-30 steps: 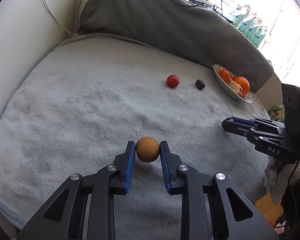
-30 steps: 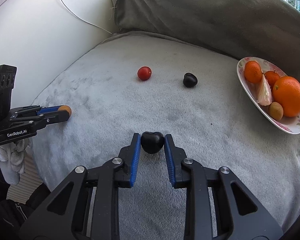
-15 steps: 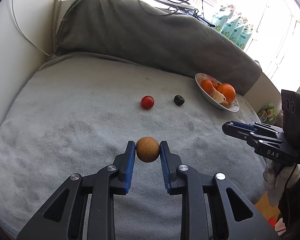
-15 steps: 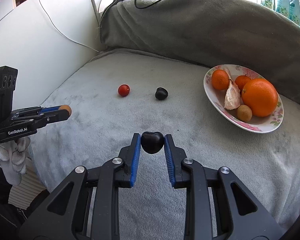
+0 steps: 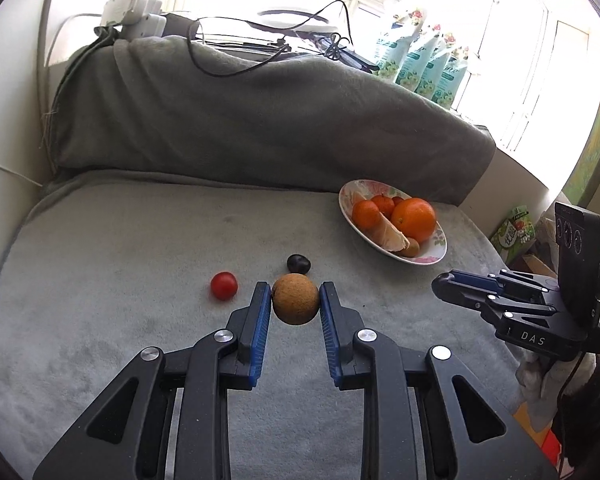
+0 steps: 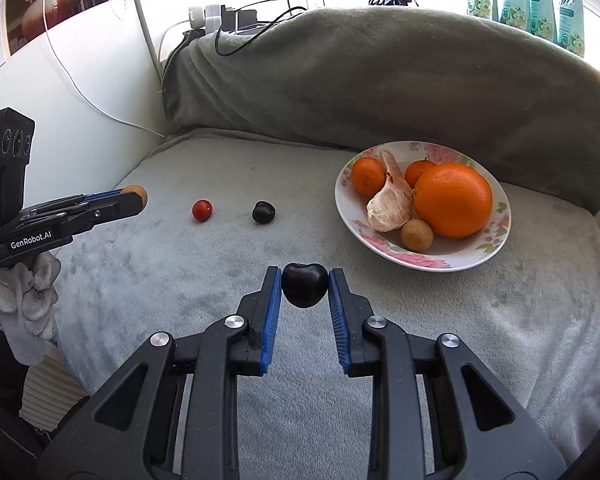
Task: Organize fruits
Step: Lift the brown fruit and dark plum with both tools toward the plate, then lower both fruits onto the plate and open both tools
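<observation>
My left gripper [image 5: 295, 298] is shut on a round brown longan [image 5: 295, 299] and holds it above the grey blanket. My right gripper [image 6: 304, 284] is shut on a dark cherry [image 6: 304, 285], also lifted. A red cherry tomato [image 5: 224, 285] and a second dark cherry [image 5: 298, 264] lie on the blanket; they also show in the right wrist view, tomato [image 6: 202, 210] and cherry [image 6: 264, 212]. A floral plate [image 6: 496, 240] holds a large orange [image 6: 453, 200], two small oranges, a peeled segment [image 6: 390, 204] and a longan [image 6: 417, 235]. The plate [image 5: 434, 258] lies right of my left gripper.
A grey blanket [image 6: 180, 264] covers the surface, with a tall grey-covered bolster [image 6: 380, 80] behind. A white wall [image 6: 80, 92] stands at the left. Cables and a power strip [image 5: 132, 16] lie on the sill; green packets [image 5: 424, 64] stand by the window.
Both grippers have risen and tilted up with their fruit still held. The plate, tomato and loose cherry now appear nearer the grippers; the window has come into view.
</observation>
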Demonstrator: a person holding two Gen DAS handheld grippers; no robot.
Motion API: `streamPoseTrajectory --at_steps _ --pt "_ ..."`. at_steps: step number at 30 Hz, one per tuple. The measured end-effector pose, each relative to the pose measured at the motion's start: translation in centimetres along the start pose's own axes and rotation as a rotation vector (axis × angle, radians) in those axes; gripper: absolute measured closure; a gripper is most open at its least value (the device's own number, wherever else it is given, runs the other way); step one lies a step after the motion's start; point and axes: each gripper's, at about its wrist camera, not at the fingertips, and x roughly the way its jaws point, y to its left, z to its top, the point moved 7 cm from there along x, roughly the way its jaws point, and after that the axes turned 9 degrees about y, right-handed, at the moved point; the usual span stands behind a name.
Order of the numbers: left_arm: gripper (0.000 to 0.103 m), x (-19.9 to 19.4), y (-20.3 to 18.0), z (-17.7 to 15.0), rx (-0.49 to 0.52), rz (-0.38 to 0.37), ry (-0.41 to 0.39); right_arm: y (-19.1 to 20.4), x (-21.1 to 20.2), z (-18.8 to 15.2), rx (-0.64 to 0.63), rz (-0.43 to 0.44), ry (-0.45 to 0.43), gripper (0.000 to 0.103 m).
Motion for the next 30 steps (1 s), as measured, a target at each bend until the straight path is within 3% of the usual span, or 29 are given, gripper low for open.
streamPoseTrajectory --at_steps 17,30 --pt "0.080 3.6 -5.8 5.5 0.115 -0.055 -0.019 -4.5 -1.9 1.8 0.056 -0.052 -0.061 0.078" --pt "0.080 9.1 -8.5 9.4 0.180 -0.094 0.039 -7.1 -0.3 2.6 0.094 -0.060 -0.046 0.078"
